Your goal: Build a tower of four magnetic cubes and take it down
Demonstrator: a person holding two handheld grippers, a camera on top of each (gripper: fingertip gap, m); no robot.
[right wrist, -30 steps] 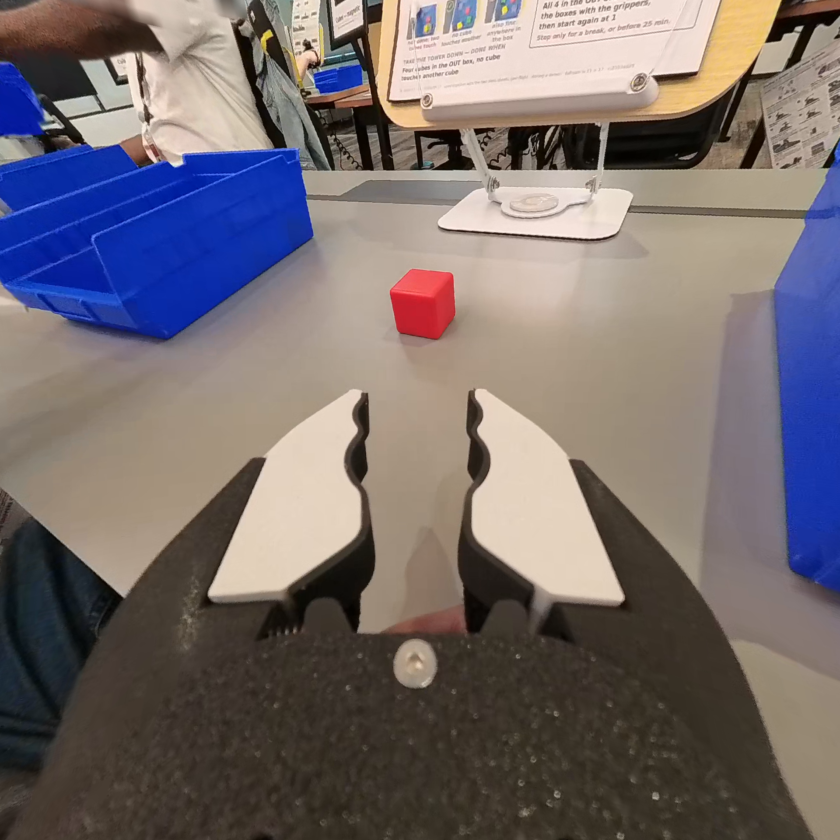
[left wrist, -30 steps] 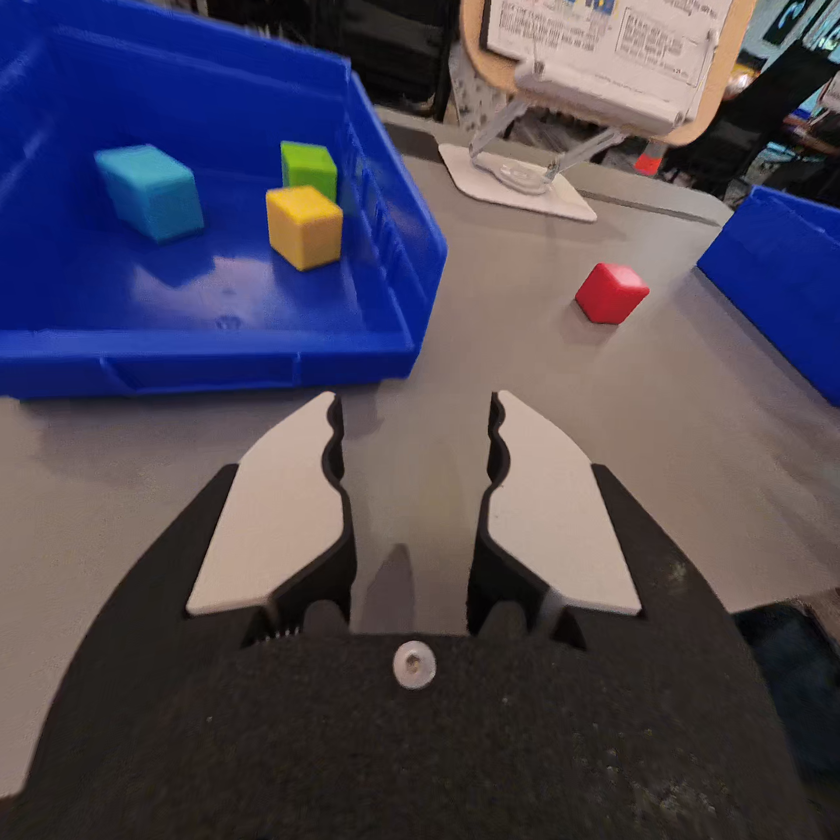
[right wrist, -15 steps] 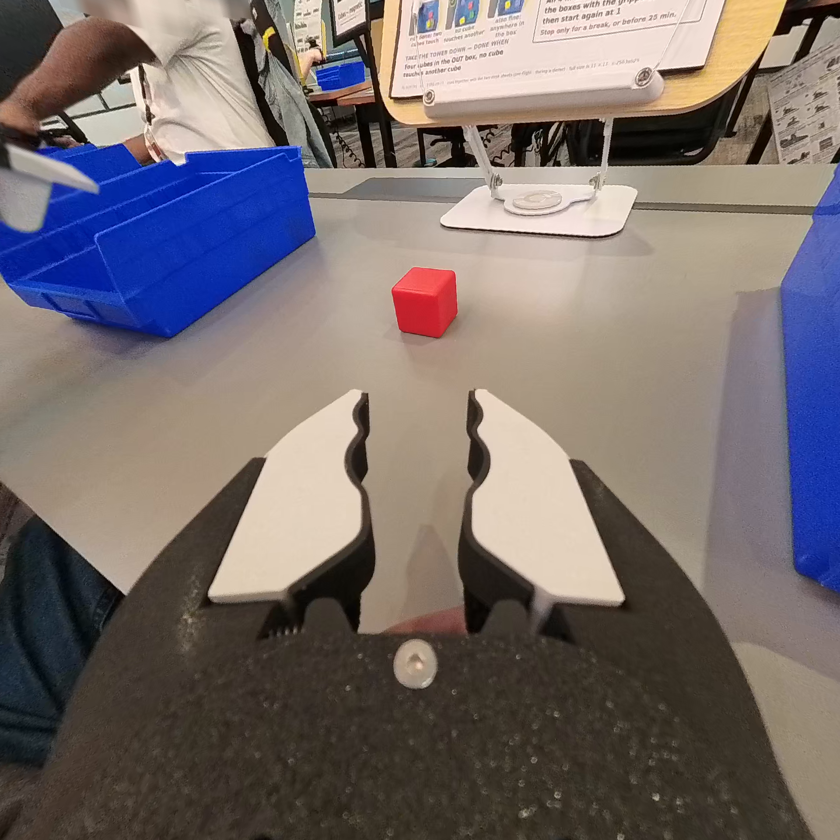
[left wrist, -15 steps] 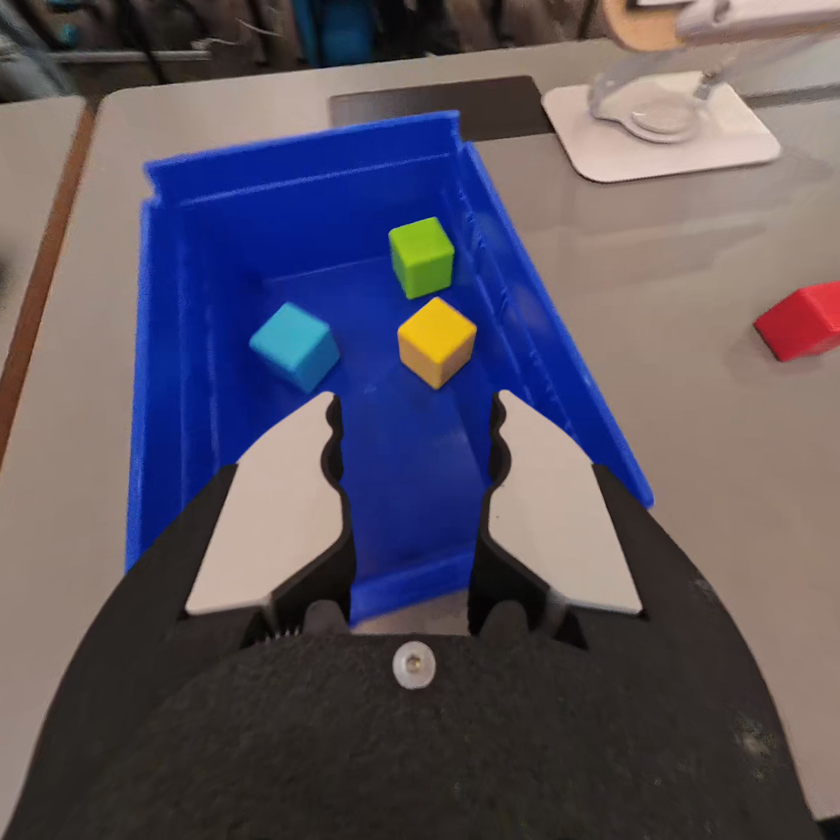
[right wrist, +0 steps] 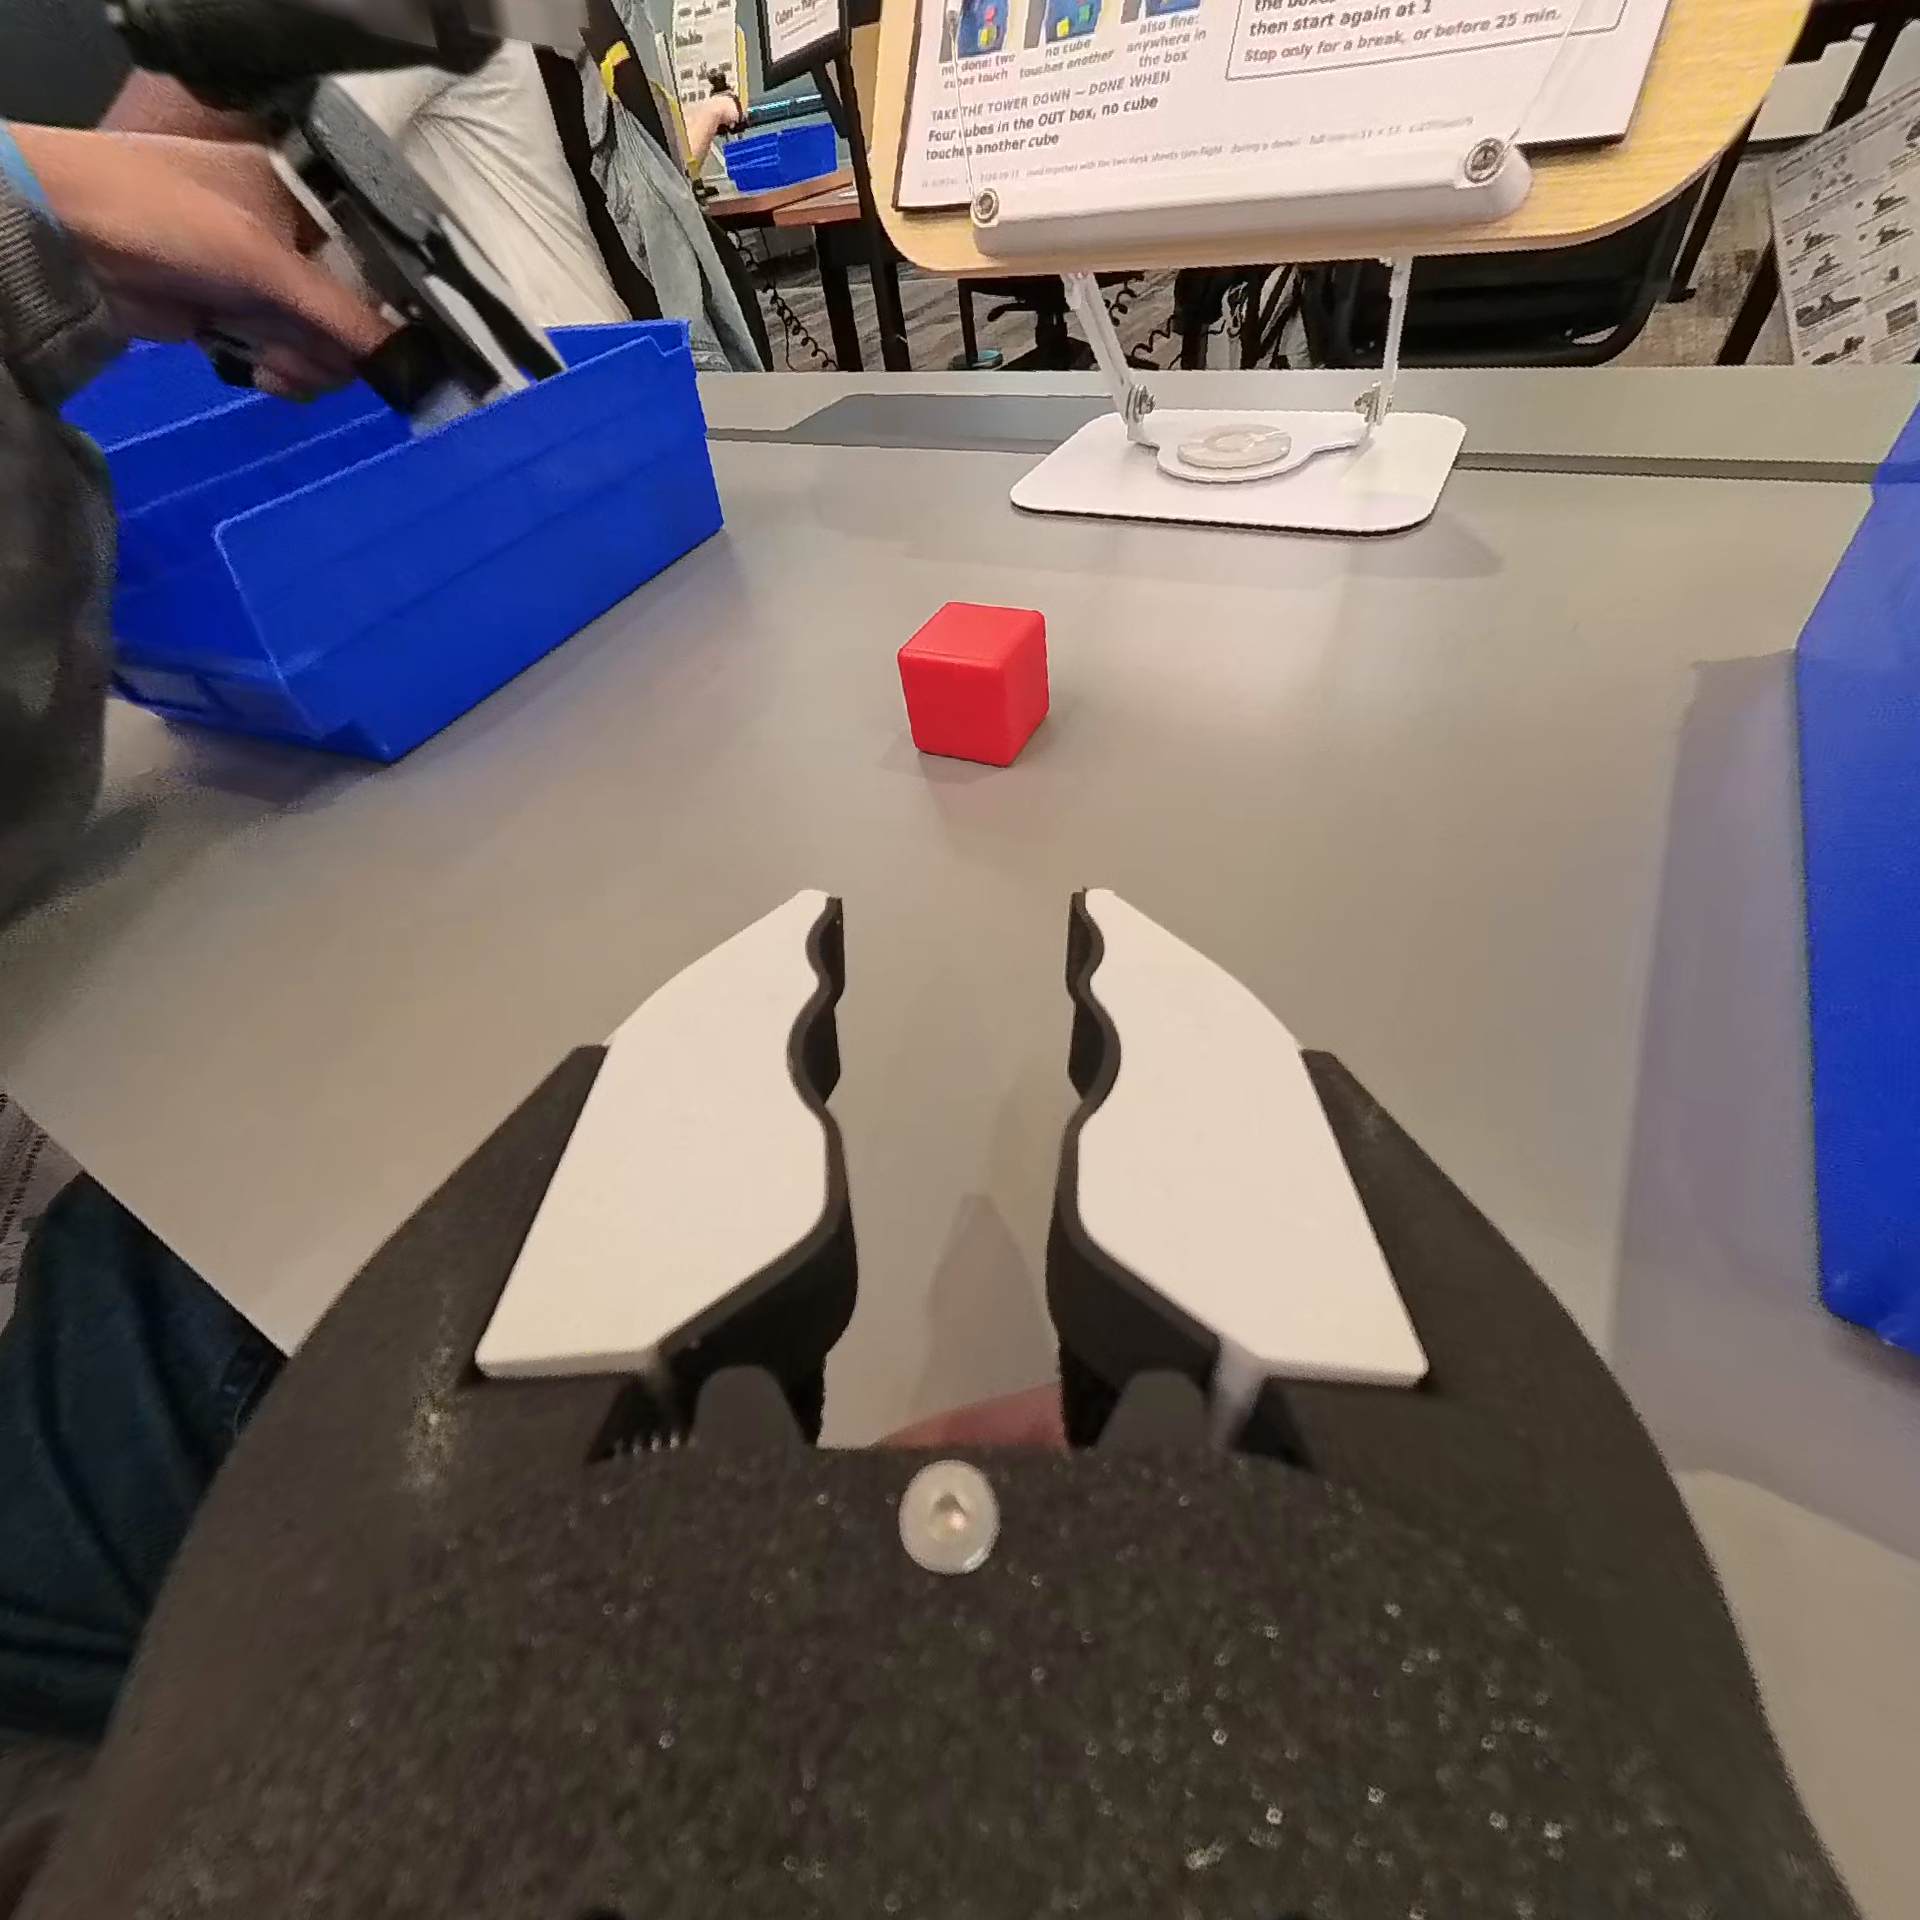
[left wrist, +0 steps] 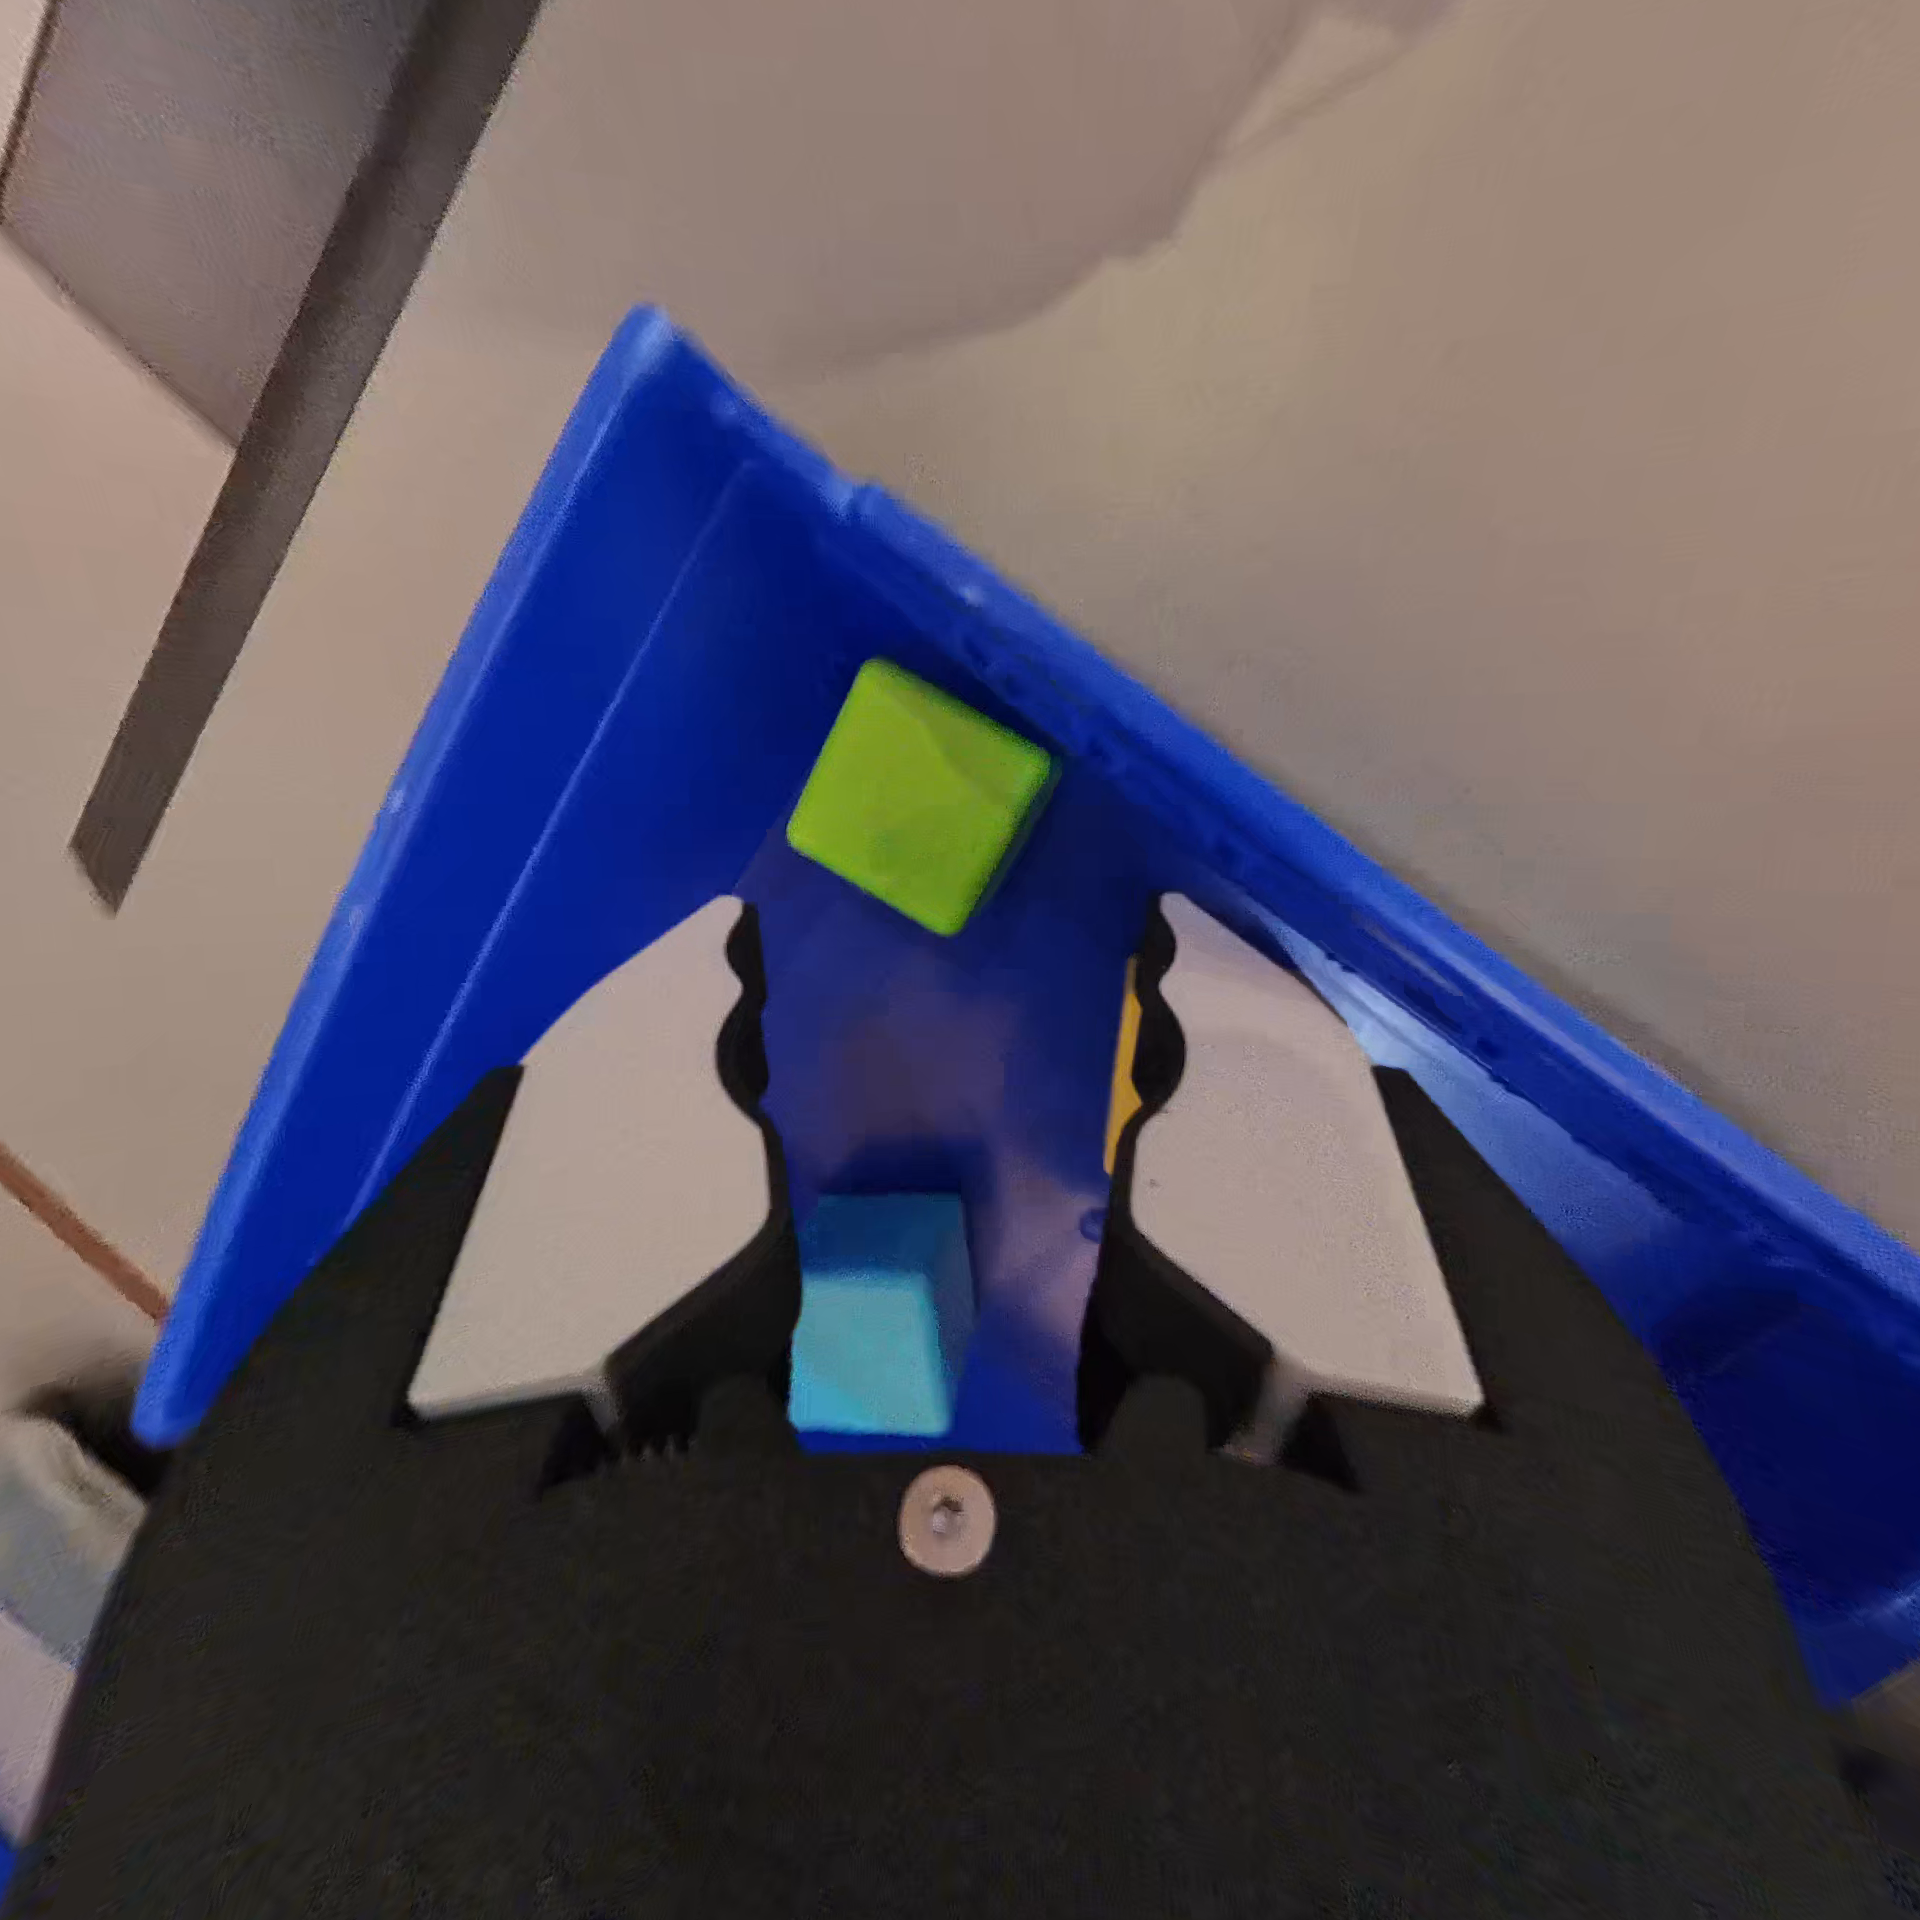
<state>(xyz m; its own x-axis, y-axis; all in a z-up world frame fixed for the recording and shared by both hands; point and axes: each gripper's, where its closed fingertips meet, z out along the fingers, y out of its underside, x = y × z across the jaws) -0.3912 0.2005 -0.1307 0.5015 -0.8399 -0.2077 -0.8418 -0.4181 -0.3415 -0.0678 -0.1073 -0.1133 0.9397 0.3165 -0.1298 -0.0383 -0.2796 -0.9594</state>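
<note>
In the left wrist view the left gripper (left wrist: pixel 945 935) points down into the blue bin (left wrist: pixel 582 727), its fingers spread with nothing gripped; the light blue cube (left wrist: pixel 878 1320) sits low in the gap near the finger roots, a sliver of the yellow cube (left wrist: pixel 1124 1060) peeks from behind the right-hand finger, and the green cube (left wrist: pixel 920 795) lies beyond the tips against the bin wall, upper centre of the frame. The picture is smeared, so the exact clearances are hard to tell. The likely trouble is that a finger knocks the yellow cube aside, or that these magnetic cubes snap together and two lift at once. In the right wrist view the right gripper (right wrist: pixel 956 904) hangs over the grey table (right wrist: pixel 1351 831), fingers apart and empty, with the red cube (right wrist: pixel 971 681) alone at mid-frame, well apart from the bin. A careless placement on it could shove that base off its spot.
</note>
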